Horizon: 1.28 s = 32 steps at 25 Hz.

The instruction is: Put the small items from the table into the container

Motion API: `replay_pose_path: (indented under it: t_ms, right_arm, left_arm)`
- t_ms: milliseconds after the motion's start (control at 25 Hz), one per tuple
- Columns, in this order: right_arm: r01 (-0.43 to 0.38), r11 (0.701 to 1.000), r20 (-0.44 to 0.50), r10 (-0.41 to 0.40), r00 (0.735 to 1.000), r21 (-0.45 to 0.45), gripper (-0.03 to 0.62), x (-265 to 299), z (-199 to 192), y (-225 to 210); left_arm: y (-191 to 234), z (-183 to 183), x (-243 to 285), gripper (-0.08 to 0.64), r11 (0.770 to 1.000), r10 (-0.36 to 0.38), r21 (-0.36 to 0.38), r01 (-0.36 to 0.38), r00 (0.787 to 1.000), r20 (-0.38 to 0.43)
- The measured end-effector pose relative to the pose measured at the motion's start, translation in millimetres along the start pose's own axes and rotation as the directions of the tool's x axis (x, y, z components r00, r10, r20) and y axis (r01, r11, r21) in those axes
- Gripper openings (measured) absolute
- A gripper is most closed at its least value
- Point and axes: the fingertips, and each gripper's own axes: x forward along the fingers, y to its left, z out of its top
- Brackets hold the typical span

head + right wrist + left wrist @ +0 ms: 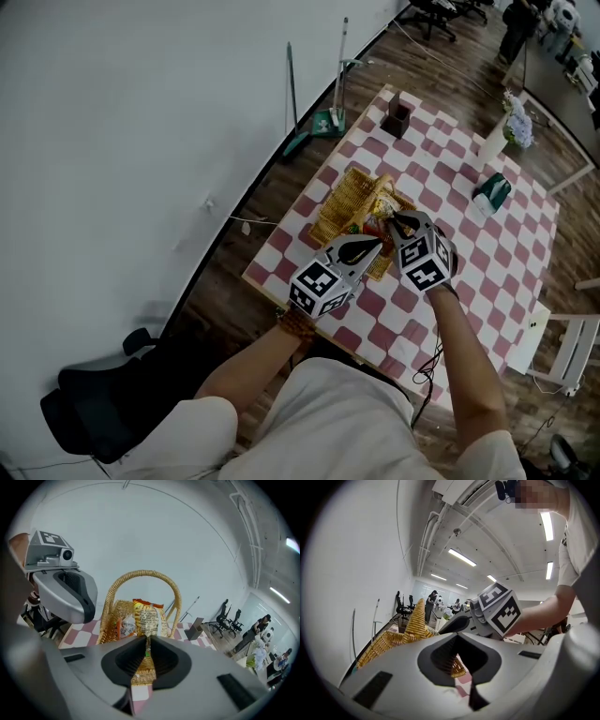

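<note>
Ahead of your right fingers (133,657), pinched thinly on a snack packet (149,618), stands the basket (108,627); left fingers (443,654) closed, empty. Slack grip risks dropping it onto the counter (79,632).

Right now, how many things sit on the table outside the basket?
3: dark box at the far corner, flower vase at the right edge, green pack beside it. Others may be hidden.
</note>
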Motion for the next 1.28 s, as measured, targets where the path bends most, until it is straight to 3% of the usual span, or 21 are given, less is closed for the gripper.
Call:
replay_pose_path:
  t_ms: [240,600,960,1280]
  right_arm:
    - [-0.053,0.998,-0.027,0.054,0.998,0.034,0.078,8.9,-13.2,4.7]
    - [-0.053,0.994,0.023,0.051,0.998,0.093,0.104,4.0,-10.4,2.3]
    - [-0.003,0.984,0.127,-0.02,0.992,0.176,0.104,-35.2,-5.8,-6.2]
    - [0.015,0.947,0.269,-0.107,0.957,0.321,0.103,-107.2,-4.2,-8.0]
  left_arm:
    - [0.1,-3.9,1.0,0.028,1.0,0.003,-0.007,-0.003,1.0,-0.004]
    - [-0.2,-2.3,1.5,0.028,1.0,0.004,-0.016,-0.004,1.0,-0.006]
    - [-9.6,5.4,1.6,0.028,1.0,-0.007,-0.019,0.008,1.0,0.004]
    - [-48.8,27.8,5.5,0.028,0.997,-0.08,-0.006,0.08,0.996,0.037]
